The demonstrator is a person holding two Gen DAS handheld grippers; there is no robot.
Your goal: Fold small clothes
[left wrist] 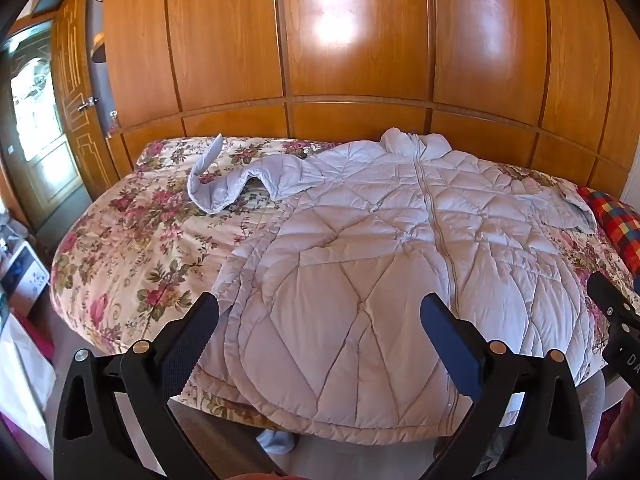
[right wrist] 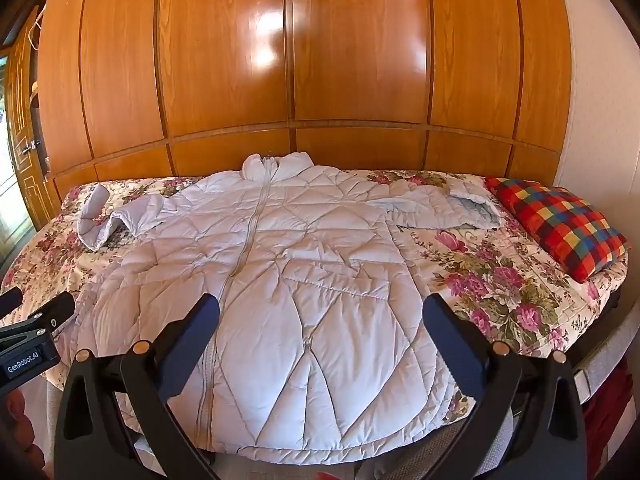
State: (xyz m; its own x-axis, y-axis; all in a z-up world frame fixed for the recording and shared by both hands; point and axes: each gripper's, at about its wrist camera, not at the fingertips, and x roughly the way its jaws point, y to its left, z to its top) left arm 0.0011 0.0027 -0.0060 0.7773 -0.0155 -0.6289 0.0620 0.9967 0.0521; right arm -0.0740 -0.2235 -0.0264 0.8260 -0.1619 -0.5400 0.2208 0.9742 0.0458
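Observation:
A pale grey quilted puffer coat lies zipped and face up on the floral bedspread, collar toward the wooden wall, hem hanging over the near edge. Its left sleeve is bent and curled upward; its right sleeve lies flat toward the pillow. My left gripper is open and empty above the coat's lower left part. My right gripper is open and empty above the coat at its lower right part. The right gripper's side also shows at the edge of the left wrist view.
A checked red pillow lies at the bed's right end. Wooden wardrobe panels stand behind the bed. A door is at the left, with boxes and bags on the floor beside the bed.

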